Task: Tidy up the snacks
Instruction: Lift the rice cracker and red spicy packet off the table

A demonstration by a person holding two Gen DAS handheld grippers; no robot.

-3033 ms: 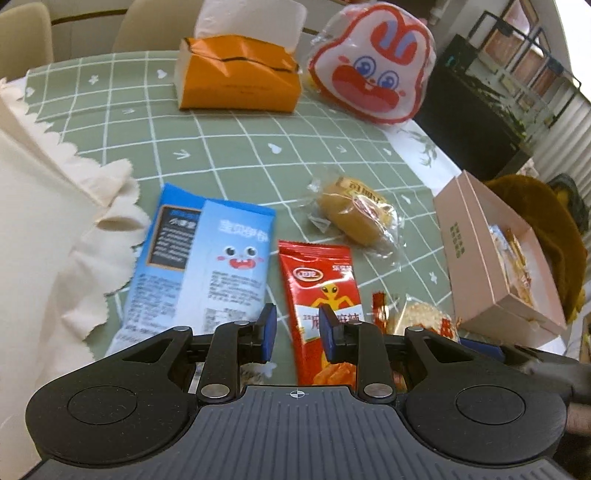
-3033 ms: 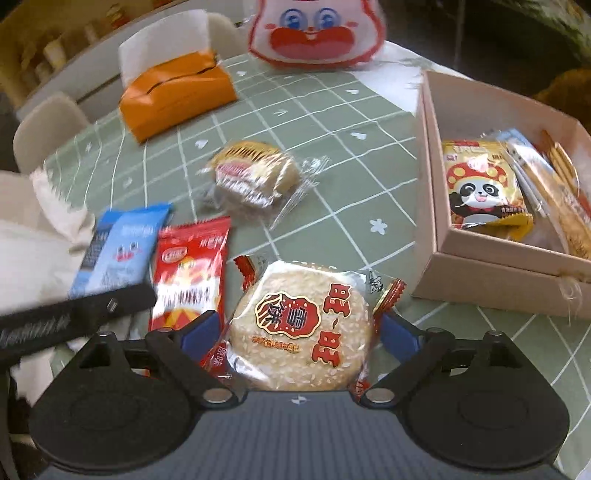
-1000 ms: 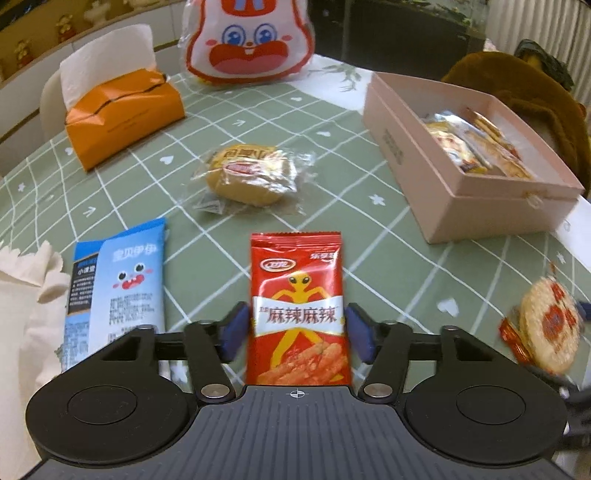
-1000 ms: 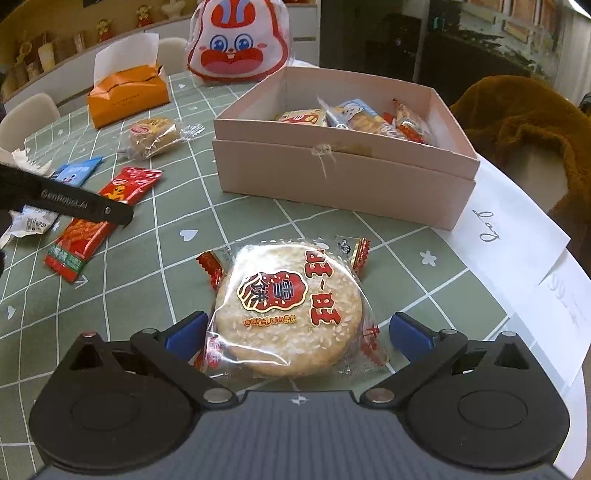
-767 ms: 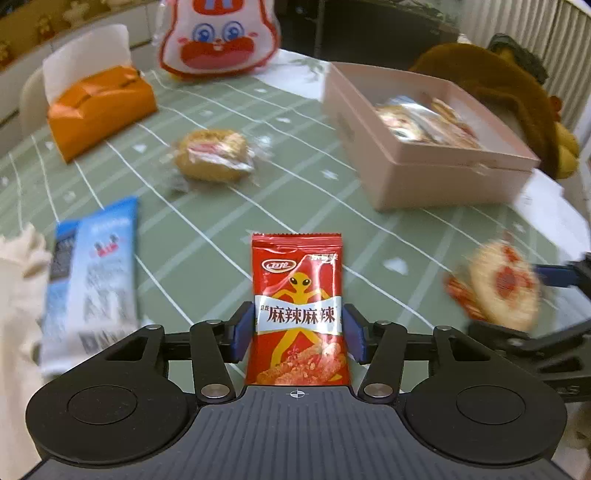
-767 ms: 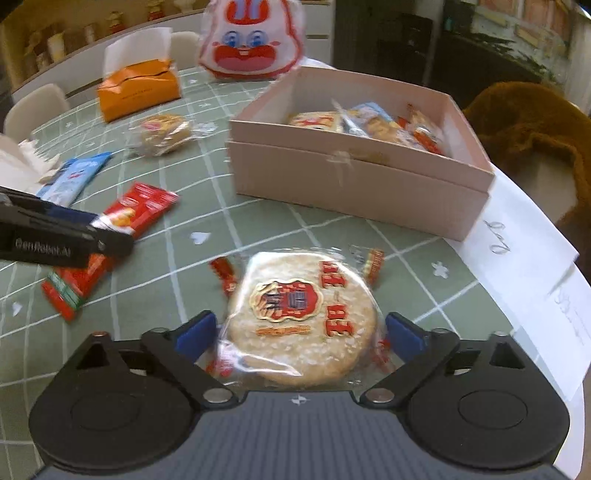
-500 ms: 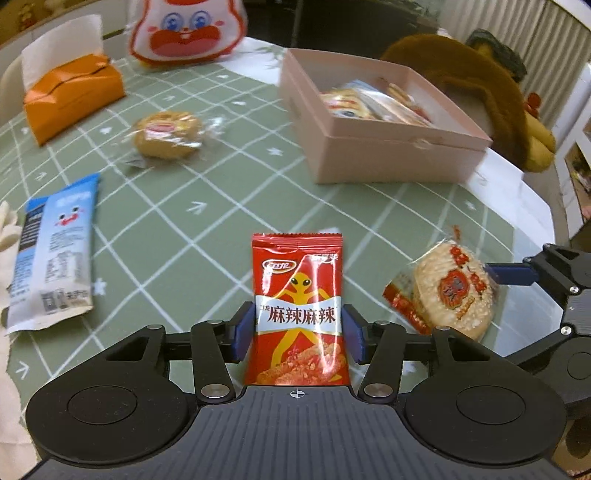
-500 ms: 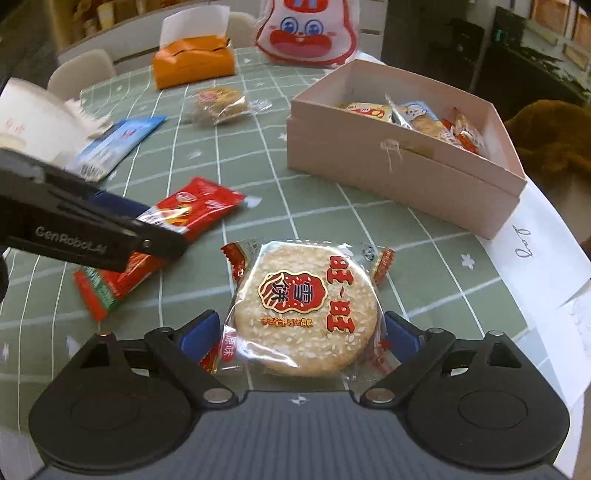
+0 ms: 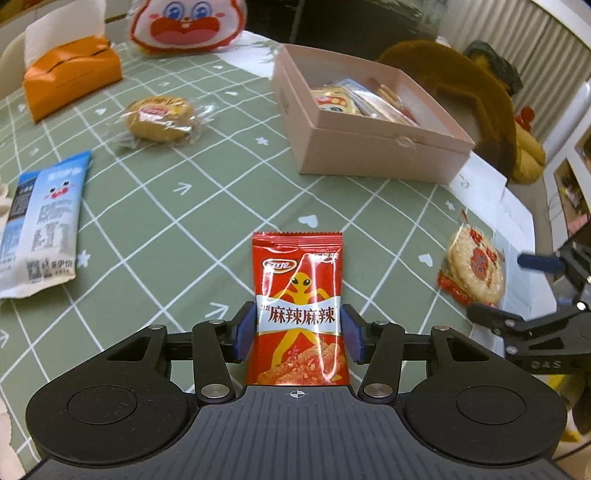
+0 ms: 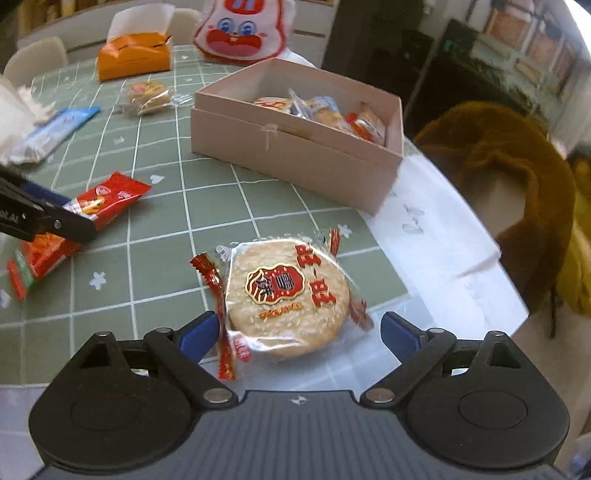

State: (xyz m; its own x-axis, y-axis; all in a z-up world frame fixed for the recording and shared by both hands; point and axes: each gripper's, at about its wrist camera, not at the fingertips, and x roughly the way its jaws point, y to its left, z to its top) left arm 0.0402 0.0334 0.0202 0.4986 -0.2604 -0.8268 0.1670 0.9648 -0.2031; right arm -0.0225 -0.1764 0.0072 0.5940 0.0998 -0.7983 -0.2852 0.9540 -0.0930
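My left gripper (image 9: pixel 297 332) is shut on a red spicy-snack packet (image 9: pixel 297 280), its jaws still closing on the sides. It holds the packet off the green checked tablecloth. The right wrist view shows that packet (image 10: pixel 107 199) at the left, in the left gripper (image 10: pixel 55 221). My right gripper (image 10: pixel 298 328) is shut on a round rice cracker (image 10: pixel 288 295) in clear wrap, tilted over the table's near right edge. The left wrist view shows the cracker (image 9: pixel 474 267) in the right gripper (image 9: pixel 506 291). An open pink box (image 9: pixel 369 162) with several snacks stands beyond both.
On the cloth lie a blue packet (image 9: pixel 44 221) and a wrapped round cake (image 9: pixel 159 118). At the back are an orange tissue box (image 9: pixel 70 74) and a bunny-face bag (image 9: pixel 188 26). White papers (image 10: pixel 424 229) cover the table's right edge. A brown plush (image 10: pixel 517 166) sits past it.
The left gripper has lifted the red packet and swung it toward the pink box, jaws narrowing on it. The right gripper carried the cracker toward the table edge, and the cracker has tilted.
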